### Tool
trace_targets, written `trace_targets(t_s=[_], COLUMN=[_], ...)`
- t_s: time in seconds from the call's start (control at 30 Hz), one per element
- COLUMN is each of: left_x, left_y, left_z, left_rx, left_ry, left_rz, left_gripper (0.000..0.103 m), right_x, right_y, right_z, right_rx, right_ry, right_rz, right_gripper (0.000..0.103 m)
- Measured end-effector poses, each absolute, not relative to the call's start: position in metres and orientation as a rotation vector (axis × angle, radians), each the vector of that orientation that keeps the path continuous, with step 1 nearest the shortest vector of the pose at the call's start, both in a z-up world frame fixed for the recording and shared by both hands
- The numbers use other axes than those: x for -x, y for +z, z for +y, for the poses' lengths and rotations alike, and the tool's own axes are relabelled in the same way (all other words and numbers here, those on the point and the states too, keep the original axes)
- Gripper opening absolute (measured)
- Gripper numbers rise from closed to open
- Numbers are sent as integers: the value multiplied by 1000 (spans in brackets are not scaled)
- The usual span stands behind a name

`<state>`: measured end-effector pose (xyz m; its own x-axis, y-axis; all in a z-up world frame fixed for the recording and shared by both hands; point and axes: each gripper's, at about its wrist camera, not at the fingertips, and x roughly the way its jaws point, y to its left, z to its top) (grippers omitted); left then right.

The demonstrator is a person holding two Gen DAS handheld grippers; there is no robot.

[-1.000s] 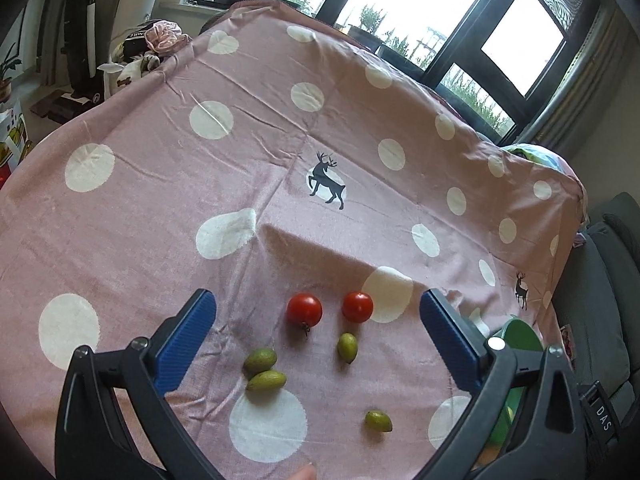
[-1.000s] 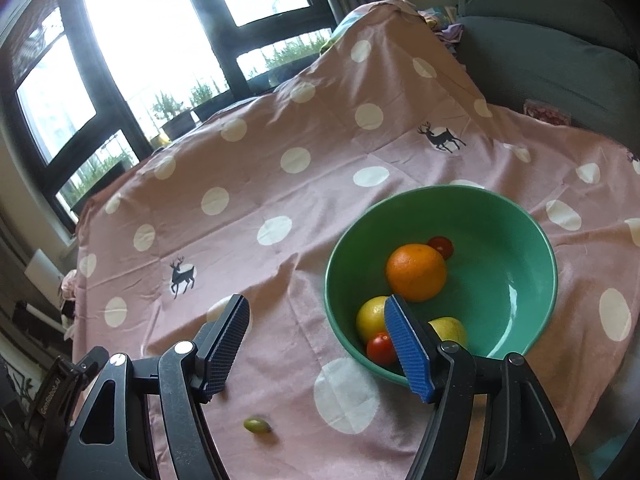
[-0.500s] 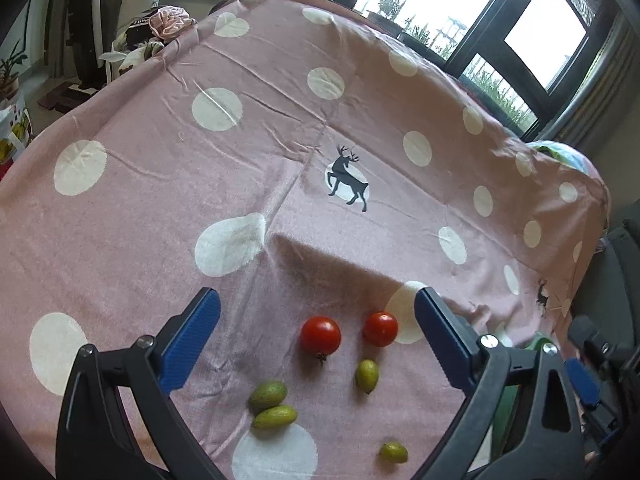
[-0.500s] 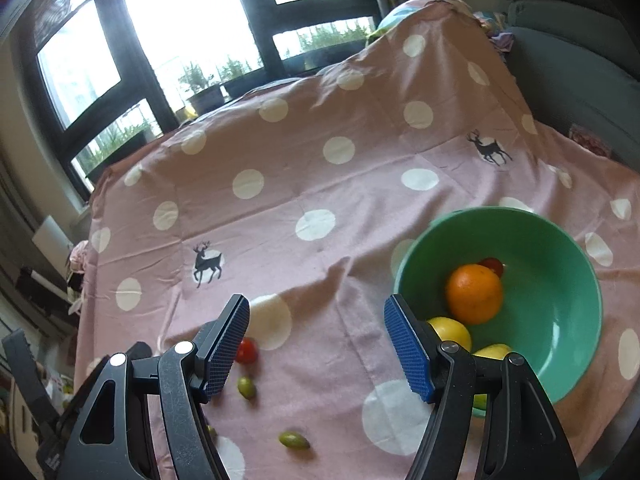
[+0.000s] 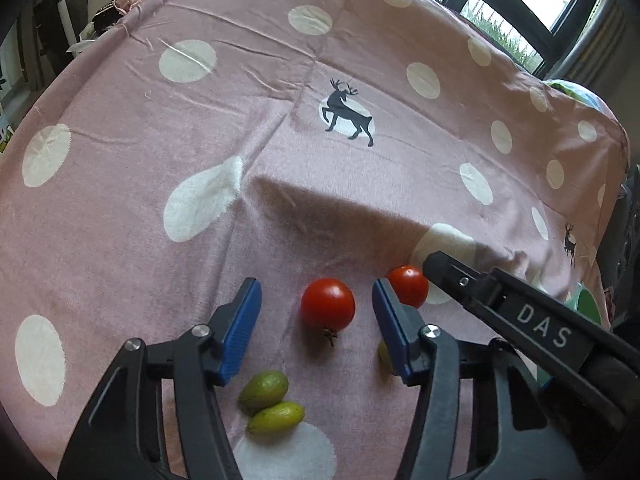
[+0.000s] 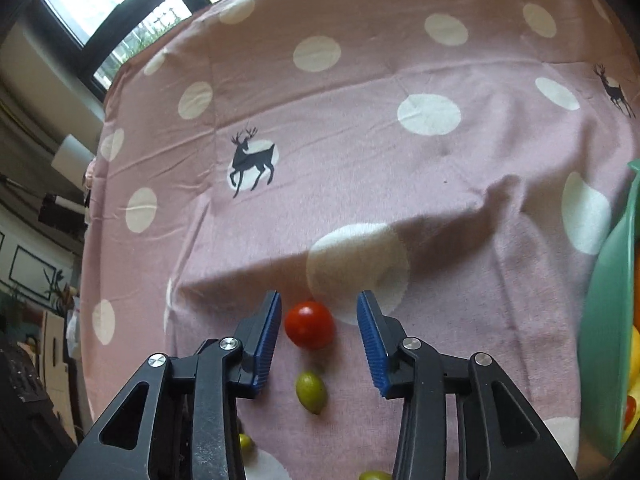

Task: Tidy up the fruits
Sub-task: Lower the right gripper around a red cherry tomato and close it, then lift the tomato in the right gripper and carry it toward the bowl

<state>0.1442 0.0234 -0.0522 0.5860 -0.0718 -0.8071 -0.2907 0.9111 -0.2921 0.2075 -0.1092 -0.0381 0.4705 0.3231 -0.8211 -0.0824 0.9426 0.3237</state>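
A pink cotton tablecloth with large white polka dots (image 5: 120, 208) fills most of both wrist views, creased by fold lines and a raised ridge across its middle. A dark grey printed deer on a white dot (image 5: 347, 114) sits above centre in the left view, and a smaller deer print (image 6: 614, 90) lies at the upper right of the right view. Black-framed windows with greenery behind (image 5: 532, 4) occupy the upper right corner.

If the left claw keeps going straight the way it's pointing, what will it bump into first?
Probably the bigger red tomato. It sits on the pink cloth between the open blue fingers of the left claw, just ahead. Depth is hard to judge, so it may meet the cloth under it instead.
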Motion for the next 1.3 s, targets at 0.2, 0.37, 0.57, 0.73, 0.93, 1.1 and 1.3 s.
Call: trace_targets(t_s=[0.2,0.37,0.57,0.73,0.93,1.1,1.3], left_x=[-146,-146,-145,-146,-143,-133,-118], left_y=[-63,-66,-67,-68,-67,-56,-40], left_z=[22,23,22,21,18,13,13], left_rx=[431,443,408,381,401,374,374], left_ry=[129,132,155,178,146,149,134], left_rz=[981,988,987,981,985,951,901], left_gripper=[49,46,38,32,31,31,31], right_x=[-209,-211,-212,-209,-205,-197,-177], right_y=[-52,-61,-65,-67,-67,-56,-32], right_z=[-104,-99,-95,-89,-98,-111,-123], right_rx=[-262,-271,-261,-234,-268,-301,-325], right_ry=[276,289,296,290,279,273,275], right_rz=[1082,1095,1097,1093,1099,1071,1002], right_gripper=[35,34,34,34,33,33,33])
